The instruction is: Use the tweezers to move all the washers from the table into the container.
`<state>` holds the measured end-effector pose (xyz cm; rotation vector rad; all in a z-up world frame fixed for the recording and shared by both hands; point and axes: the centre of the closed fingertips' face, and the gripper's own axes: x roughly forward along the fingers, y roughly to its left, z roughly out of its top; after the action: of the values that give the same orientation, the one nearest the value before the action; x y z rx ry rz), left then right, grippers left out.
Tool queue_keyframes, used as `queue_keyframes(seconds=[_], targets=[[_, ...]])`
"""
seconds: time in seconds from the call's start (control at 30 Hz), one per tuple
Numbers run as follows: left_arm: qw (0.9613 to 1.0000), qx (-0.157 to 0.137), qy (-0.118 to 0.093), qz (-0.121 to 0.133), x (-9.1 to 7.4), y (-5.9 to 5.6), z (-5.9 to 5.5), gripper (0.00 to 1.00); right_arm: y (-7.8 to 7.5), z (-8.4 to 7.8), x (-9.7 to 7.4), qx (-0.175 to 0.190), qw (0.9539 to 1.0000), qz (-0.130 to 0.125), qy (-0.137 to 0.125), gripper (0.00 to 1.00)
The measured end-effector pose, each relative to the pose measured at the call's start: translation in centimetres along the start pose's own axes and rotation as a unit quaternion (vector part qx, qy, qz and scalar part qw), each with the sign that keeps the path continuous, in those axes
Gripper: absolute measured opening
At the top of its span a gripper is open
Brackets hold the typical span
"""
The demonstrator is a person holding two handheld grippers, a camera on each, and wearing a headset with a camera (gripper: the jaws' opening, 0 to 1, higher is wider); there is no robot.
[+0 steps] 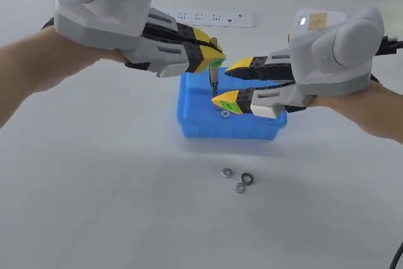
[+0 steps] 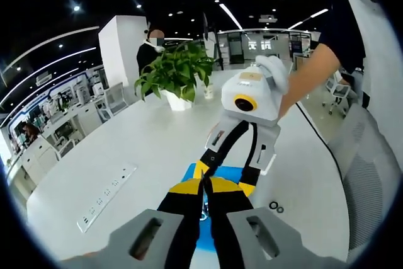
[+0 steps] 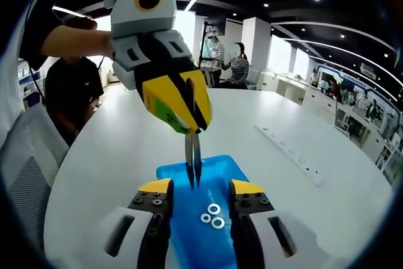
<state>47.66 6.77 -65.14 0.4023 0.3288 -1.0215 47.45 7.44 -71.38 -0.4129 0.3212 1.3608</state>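
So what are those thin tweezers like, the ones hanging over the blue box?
The tweezers are slim and look like grey metal: two thin arms, close together, tapering to points. They hang roughly upright, tips down, over the blue container, near three washers that lie on it. Their upper end is clamped in the yellow-tipped jaws of the left gripper. Nothing shows between the tips; whether they touch the container is unclear.

A rectangular blue plastic container (image 1: 208, 124) stands on the white table (image 1: 94, 187) with three small metal washers (image 3: 214, 208) inside it. Three more loose washers (image 1: 227, 172) lie just before it, and a white power strip (image 1: 211, 18) lies well behind.
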Motion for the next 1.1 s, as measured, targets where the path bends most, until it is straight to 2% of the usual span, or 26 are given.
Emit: queue_keyframes(seconds=[0.07, 0.17, 0.3, 0.57, 0.7, 0.9, 1.0, 1.1], targets=[[1.0, -0.002, -0.003, 0.0, -0.4, -0.1, 0.3, 0.06, 0.3, 0.0, -0.4, 0.006, 1.0, 0.0, -0.001, 0.44], [1.0, 0.002, -0.006, 0.0, -1.0, -0.6, 1.0, 0.06, 1.5, -0.1, -1.0, 0.01, 0.9998, 0.015, 0.0, 0.59], [1.0, 0.001, -0.007, -0.002, -1.3, -1.1, 1.0, 0.06, 2.6, -0.4, -1.6, 0.005, 0.9998, 0.019, 0.008, 0.62], [0.9999, 0.002, -0.012, -0.004, -2.3, -2.4, 1.9, 0.06, 4.6, 0.0, -3.1, 0.015, 0.9998, 0.011, -0.005, 0.69], [0.9999, 0.001, -0.012, -0.009, -3.0, -3.7, 2.2, 0.06, 5.6, -0.3, -4.1, 0.018, 0.9998, 0.009, -0.005, 0.73], [0.9997, -0.008, -0.007, -0.02, -3.0, -6.2, 1.5, 0.06, 7.3, -1.9, -5.5, 0.039, 0.9992, 0.01, 0.007, 0.78], [0.9996, -0.013, -0.007, -0.022, -3.0, -7.0, 1.2, 0.06, 8.0, -2.3, -6.1, 0.048, 0.9988, 0.007, 0.007, 0.82], [0.9995, -0.02, -0.012, -0.02, -3.0, -7.8, 1.4, 0.06, 8.5, -2.6, -6.6, 0.055, 0.9984, 0.006, 0.007, 0.84]])
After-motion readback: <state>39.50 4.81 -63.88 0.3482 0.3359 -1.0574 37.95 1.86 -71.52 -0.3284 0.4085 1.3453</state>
